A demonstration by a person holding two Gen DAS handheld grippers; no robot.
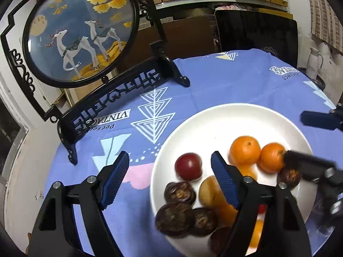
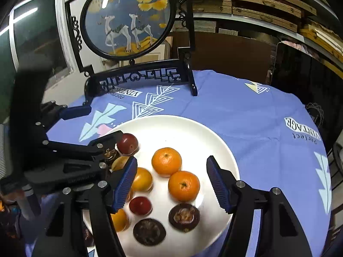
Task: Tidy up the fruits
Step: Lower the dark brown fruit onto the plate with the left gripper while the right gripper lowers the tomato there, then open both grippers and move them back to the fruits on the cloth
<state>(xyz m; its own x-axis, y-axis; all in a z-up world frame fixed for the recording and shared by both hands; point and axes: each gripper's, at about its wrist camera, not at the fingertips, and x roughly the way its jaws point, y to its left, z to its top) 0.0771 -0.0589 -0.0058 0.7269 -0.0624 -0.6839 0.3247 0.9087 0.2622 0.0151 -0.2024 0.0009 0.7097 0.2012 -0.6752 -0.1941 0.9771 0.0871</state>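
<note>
A white plate [image 1: 214,120] [image 2: 182,128] on the blue cloth holds two oranges [image 1: 245,150] [image 2: 166,161], red plums [image 1: 188,166] [image 2: 140,205], dark mangosteens [image 1: 180,193] [image 2: 184,217] and yellow fruits [image 1: 209,190] [image 2: 142,179]. My left gripper [image 1: 170,158] hovers open over the plate's left side, above the red plum and mangosteens, with nothing between its pads. Over the plate's middle my right gripper [image 2: 172,160] is also open and empty, its jaws either side of the two oranges but above them. Each gripper shows at the edge of the other's view.
A round framed deer picture on a black carved stand [image 1: 81,27] [image 2: 128,19] stands at the table's back left. A dark panel [image 1: 257,32] and shelves of wooden boxes lie behind. A white jug [image 1: 314,64] sits off the table's right. Blue cloth [image 1: 235,81] surrounds the plate.
</note>
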